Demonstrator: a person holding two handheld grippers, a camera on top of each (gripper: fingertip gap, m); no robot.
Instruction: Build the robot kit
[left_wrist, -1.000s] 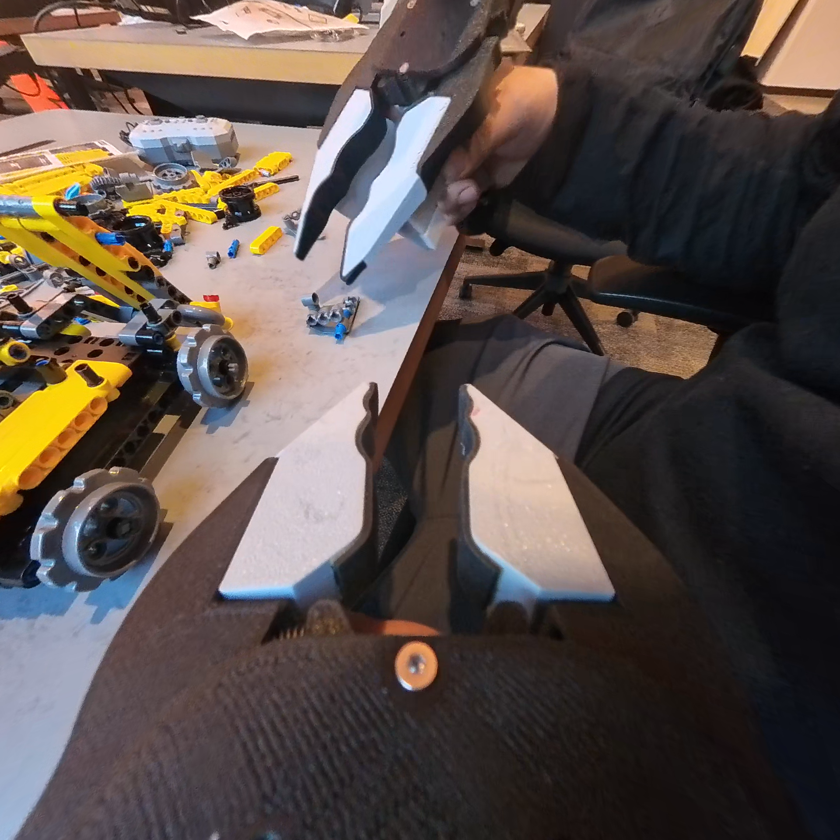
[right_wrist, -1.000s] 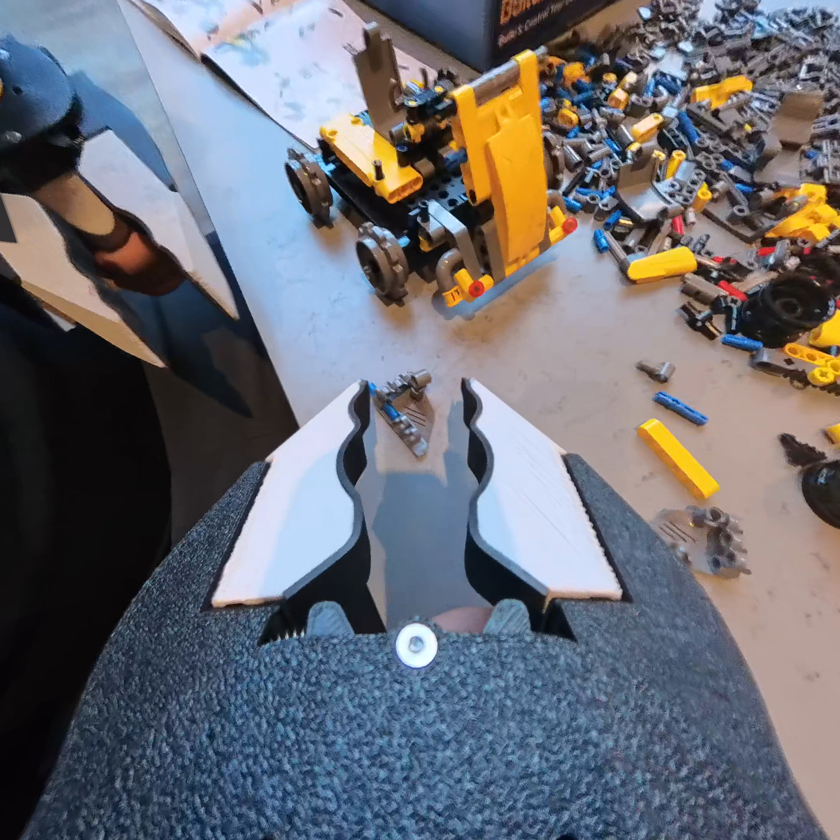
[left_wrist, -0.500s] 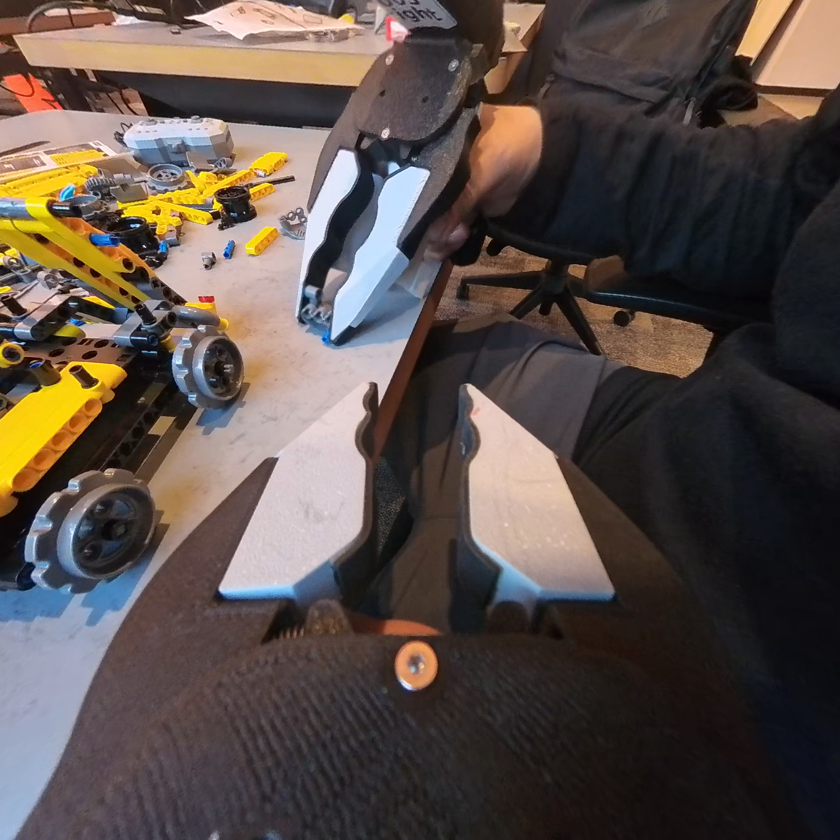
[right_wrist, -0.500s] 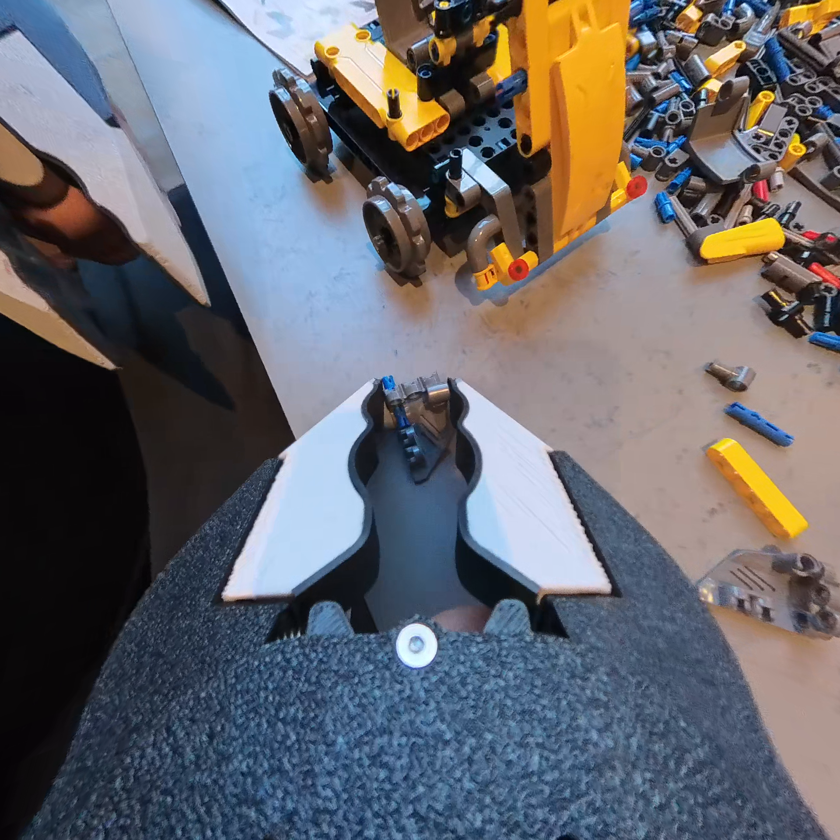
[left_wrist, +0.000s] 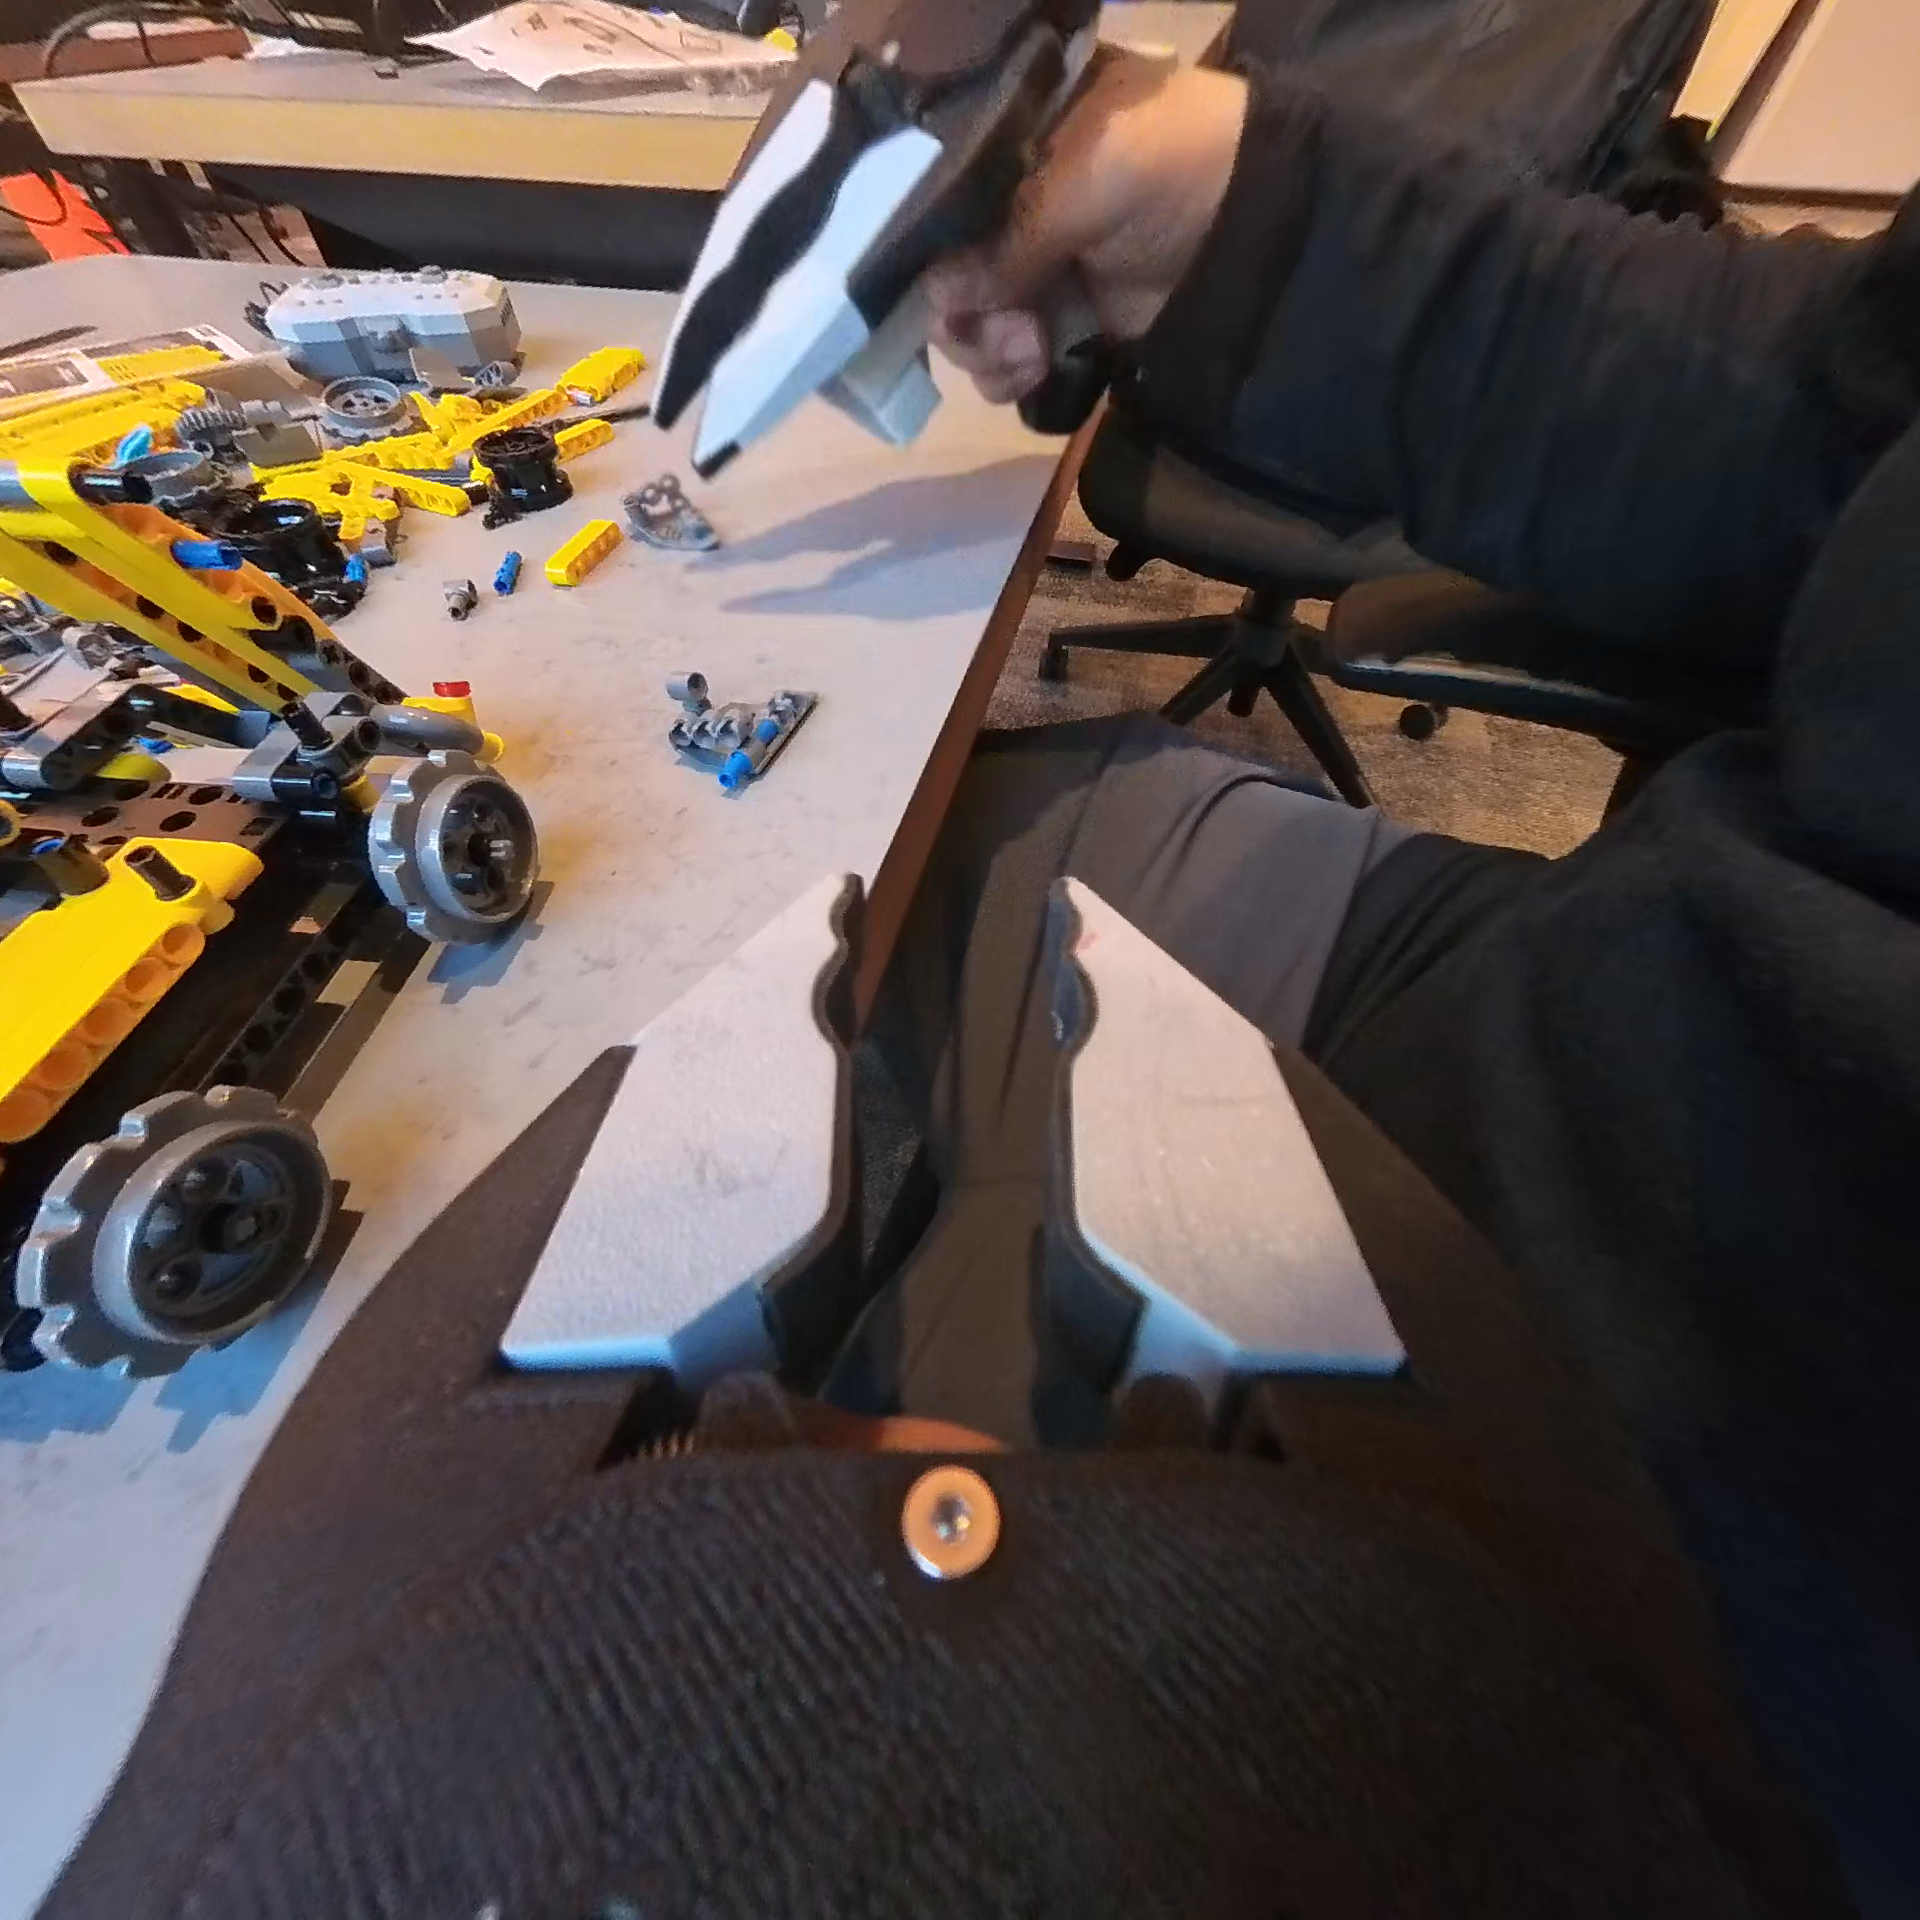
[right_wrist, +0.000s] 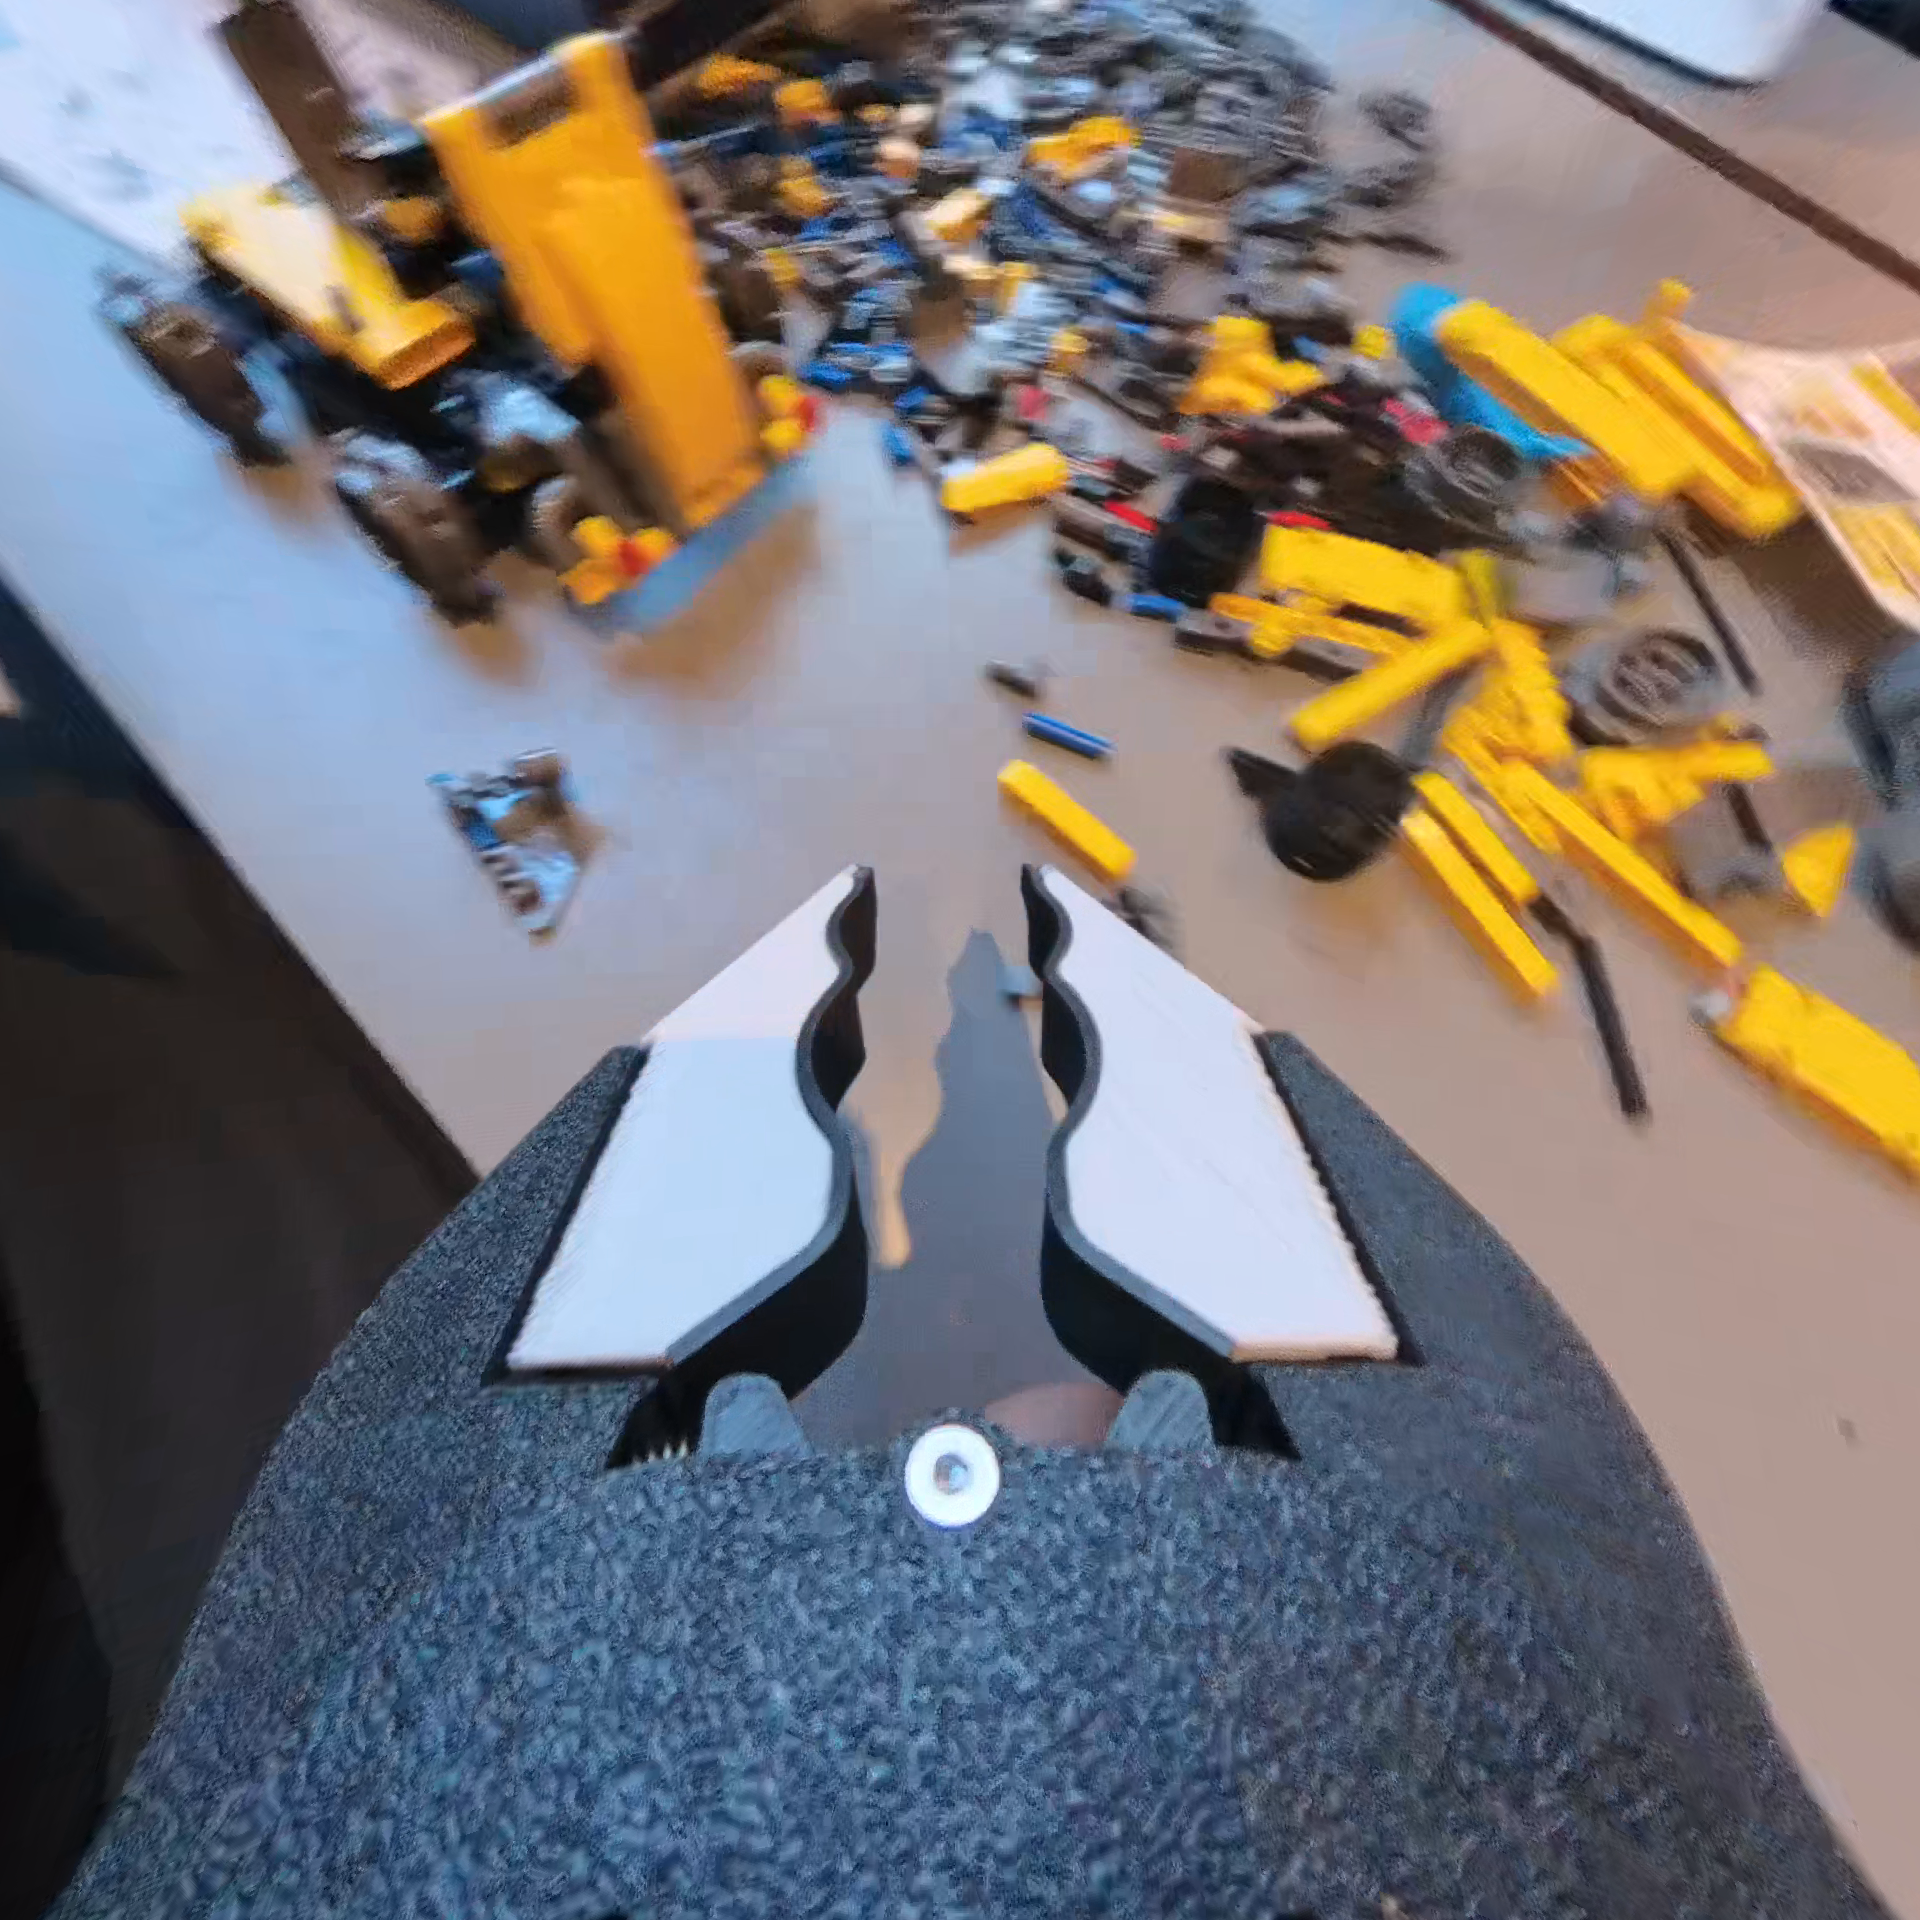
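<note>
A small grey assembly with blue pins (left_wrist: 740, 727) lies on the grey table (left_wrist: 644, 894) near its front edge. It also shows, blurred, in the right wrist view (right_wrist: 514, 831). My right gripper (right_wrist: 948, 883) is open and empty, above the table to the right of that assembly, close to a short yellow beam (right_wrist: 1065, 821). In the left wrist view the right gripper (left_wrist: 691, 426) hangs in the air, held by a hand. My left gripper (left_wrist: 951, 904) is open and empty, straddling the table's front edge above a person's lap.
A half-built yellow and black vehicle with grey wheels (left_wrist: 156, 831) stands at the left, also in the right wrist view (right_wrist: 582, 312). A grey panel piece (left_wrist: 670, 514) and a heap of loose parts (right_wrist: 1507, 623) lie beyond. An office chair (left_wrist: 1299, 623) stands past the table edge. About 20 cm separates my left fingertips from my right.
My right gripper came down with its fingers around the small grey assembly, then lifted and swung right without it. The assembly stays on the table. My left gripper has not moved.
</note>
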